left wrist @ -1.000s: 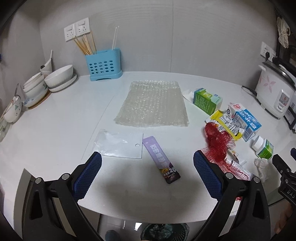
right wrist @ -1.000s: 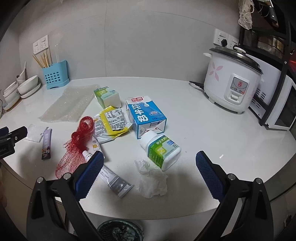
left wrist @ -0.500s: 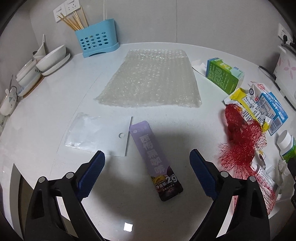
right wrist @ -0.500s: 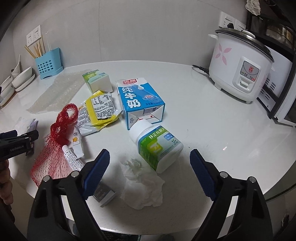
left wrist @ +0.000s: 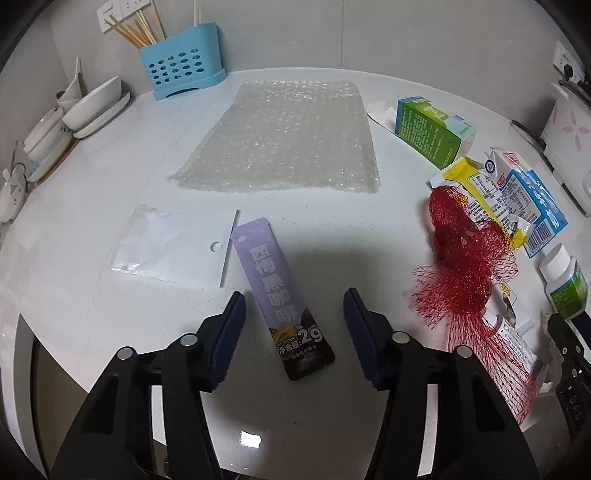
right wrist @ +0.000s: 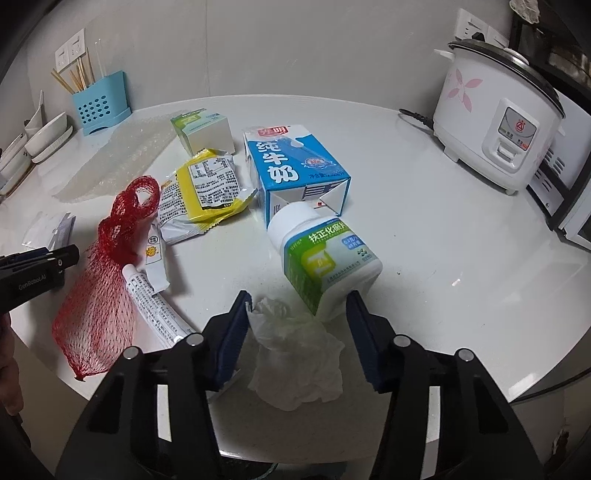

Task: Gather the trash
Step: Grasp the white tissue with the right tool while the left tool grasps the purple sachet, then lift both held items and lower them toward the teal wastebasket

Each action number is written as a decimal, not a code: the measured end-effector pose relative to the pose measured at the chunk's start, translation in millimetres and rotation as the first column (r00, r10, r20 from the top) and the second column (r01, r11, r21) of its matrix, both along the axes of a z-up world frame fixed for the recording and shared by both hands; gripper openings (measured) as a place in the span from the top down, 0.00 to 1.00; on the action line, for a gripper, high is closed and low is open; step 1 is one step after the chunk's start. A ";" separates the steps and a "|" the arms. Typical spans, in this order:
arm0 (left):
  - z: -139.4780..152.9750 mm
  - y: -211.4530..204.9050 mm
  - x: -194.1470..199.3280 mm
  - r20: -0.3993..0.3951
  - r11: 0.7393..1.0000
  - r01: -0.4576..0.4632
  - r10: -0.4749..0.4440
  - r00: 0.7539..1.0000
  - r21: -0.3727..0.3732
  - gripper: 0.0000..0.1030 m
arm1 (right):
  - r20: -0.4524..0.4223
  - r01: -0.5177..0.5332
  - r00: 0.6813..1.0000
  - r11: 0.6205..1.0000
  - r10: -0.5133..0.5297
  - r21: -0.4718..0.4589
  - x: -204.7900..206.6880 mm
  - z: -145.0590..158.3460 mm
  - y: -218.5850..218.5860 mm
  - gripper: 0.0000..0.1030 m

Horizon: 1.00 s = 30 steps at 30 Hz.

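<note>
1. Standing at the upper left of the left wrist frame, one blue holder (left wrist: 181, 61) contains wooden chopsticks (left wrist: 135, 31); stacked white bowls (left wrist: 94, 107) sit beside it on the bench (left wrist: 110, 177).
2. Lower centre, the left tool (left wrist: 293, 325) is spread, its blue pads either side of one purple sachet (left wrist: 282, 291) lying flat.
3. Lower centre of the right wrist frame, the right tool (right wrist: 297, 328) is spread around one crumpled tissue (right wrist: 295, 354), with one pill bottle (right wrist: 325, 254) touching the tissue's upper edge.
4. Elsewhere: one milk carton (right wrist: 295, 170), one red net (right wrist: 110, 273).
</note>
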State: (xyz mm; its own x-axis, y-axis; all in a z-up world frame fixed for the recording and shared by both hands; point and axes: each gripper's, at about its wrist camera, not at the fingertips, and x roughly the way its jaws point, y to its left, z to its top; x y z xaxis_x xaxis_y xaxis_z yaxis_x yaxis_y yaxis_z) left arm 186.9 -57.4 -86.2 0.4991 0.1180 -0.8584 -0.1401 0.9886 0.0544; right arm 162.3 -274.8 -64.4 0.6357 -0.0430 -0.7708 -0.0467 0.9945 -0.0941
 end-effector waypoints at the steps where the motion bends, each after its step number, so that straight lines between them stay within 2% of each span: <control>1: 0.6 -2.4 -1.8 -0.003 1.000 0.008 -0.008 1.000 0.004 0.62 | -0.010 0.001 1.000 1.000 -0.001 0.002 0.6 -1.6 -0.3 0.63; 4: 2.1 -7.6 -6.6 -0.017 1.000 0.022 -0.021 1.000 0.014 0.76 | -0.023 0.000 1.000 1.000 0.000 0.006 0.5 -4.7 -0.4 0.74; 8: 2.7 -6.0 -9.6 -0.019 1.000 0.018 -0.018 1.000 -0.003 0.79 | -0.029 0.003 1.000 1.000 -0.002 0.014 -0.1 -3.6 -0.7 0.83; 9: 2.9 -5.2 -9.3 -0.019 1.000 0.018 -0.018 1.000 -0.005 0.80 | -0.030 0.003 1.000 1.000 -0.002 0.019 -0.4 -3.0 -1.0 0.89; 14: 3.5 -4.3 -12.2 -0.017 0.999 0.034 -0.035 0.999 -0.023 0.80 | -0.034 0.004 0.999 1.000 -0.003 0.023 -1.5 -0.8 -1.0 0.89; 17: 3.7 -3.6 -14.9 -0.014 0.999 0.040 -0.041 0.999 -0.030 0.80 | -0.026 0.010 1.000 0.999 -0.009 0.035 -3.2 2.3 -2.5 0.84; 20: 4.9 -3.5 -17.0 -0.007 0.999 0.045 -0.046 0.999 -0.030 0.80 | 0.013 0.020 1.000 0.999 -0.020 0.049 -9.2 10.8 -6.7 0.61; 21: 5.6 -3.3 -17.5 -0.005 0.998 0.046 -0.047 0.999 -0.031 0.80 | 0.023 0.021 0.999 0.999 -0.022 0.047 -10.7 13.5 -7.6 0.58; 30: 10.0 -3.4 -22.6 0.011 0.998 0.054 -0.054 0.998 -0.042 0.80 | -0.016 0.030 0.999 0.999 -0.030 0.014 -12.7 4.2 -5.0 0.57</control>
State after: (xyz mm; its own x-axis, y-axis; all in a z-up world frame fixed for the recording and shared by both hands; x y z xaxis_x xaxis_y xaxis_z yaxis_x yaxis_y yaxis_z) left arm 164.3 -60.8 -76.2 0.5120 0.0543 -0.8573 -0.0866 0.9962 0.0114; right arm 149.6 -279.7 -60.2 0.6221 -0.0507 -0.7813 -0.0184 0.9967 -0.0793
